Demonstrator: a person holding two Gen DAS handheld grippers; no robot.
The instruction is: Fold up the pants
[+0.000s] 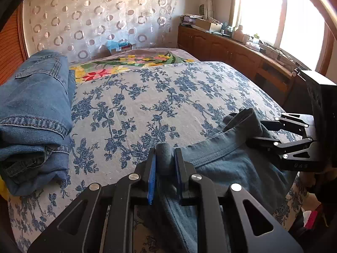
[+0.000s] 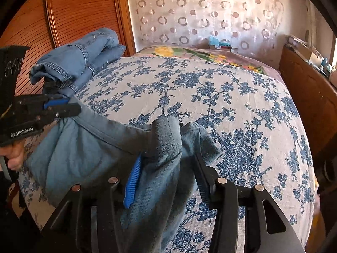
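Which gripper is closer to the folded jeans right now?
Left. The left gripper, shut on the teal pants, sits nearer the folded jeans at the bed's edge. The right gripper stands open around the pants' other corner, farther off.

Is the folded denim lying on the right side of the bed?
No, the folded denim sits at the bed's left edge in the left wrist view.

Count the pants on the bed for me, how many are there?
2. The folded blue jeans lie on the bed's left side near the wooden wardrobe. The teal pants are at the near edge, between the two tools. More could be hidden outside the pictures.
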